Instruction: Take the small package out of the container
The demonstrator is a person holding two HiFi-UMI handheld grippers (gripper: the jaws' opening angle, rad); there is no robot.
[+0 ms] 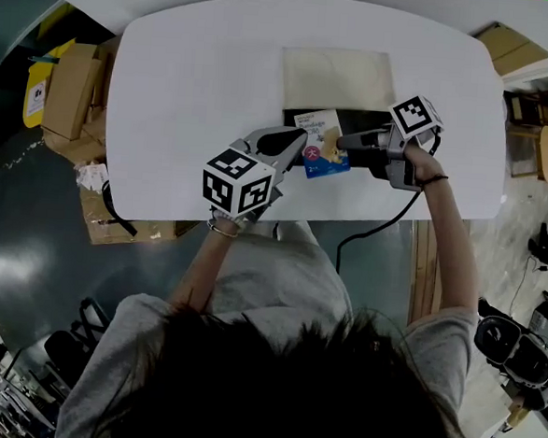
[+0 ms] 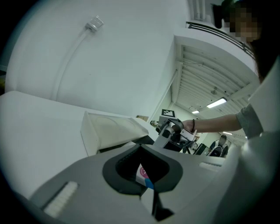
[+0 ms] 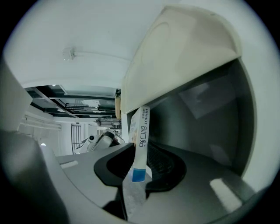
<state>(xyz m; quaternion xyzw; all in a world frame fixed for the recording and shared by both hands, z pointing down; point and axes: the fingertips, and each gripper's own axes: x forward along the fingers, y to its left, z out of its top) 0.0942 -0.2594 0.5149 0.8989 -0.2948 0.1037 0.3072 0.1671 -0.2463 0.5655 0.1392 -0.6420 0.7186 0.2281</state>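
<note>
My white bench [image 1: 188,114] stands on a grey floor [image 1: 28,252]. Cardboard boxes [image 1: 72,92] crowd beside its left end, and a black cable [image 1: 378,227] hangs off its near edge.

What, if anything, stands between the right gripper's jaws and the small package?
Nothing visible does. The small package already stands edge-on between the closing jaws of the right gripper, at the open container, while the left gripper pinches its other end.

Between the right gripper's [image 3: 139,169] closing jaws, the small package's [image 3: 142,131] narrow edge reads "HYNAUT" in small print, with larger characters "创口贴" just below. Nothing else is legible.
</note>
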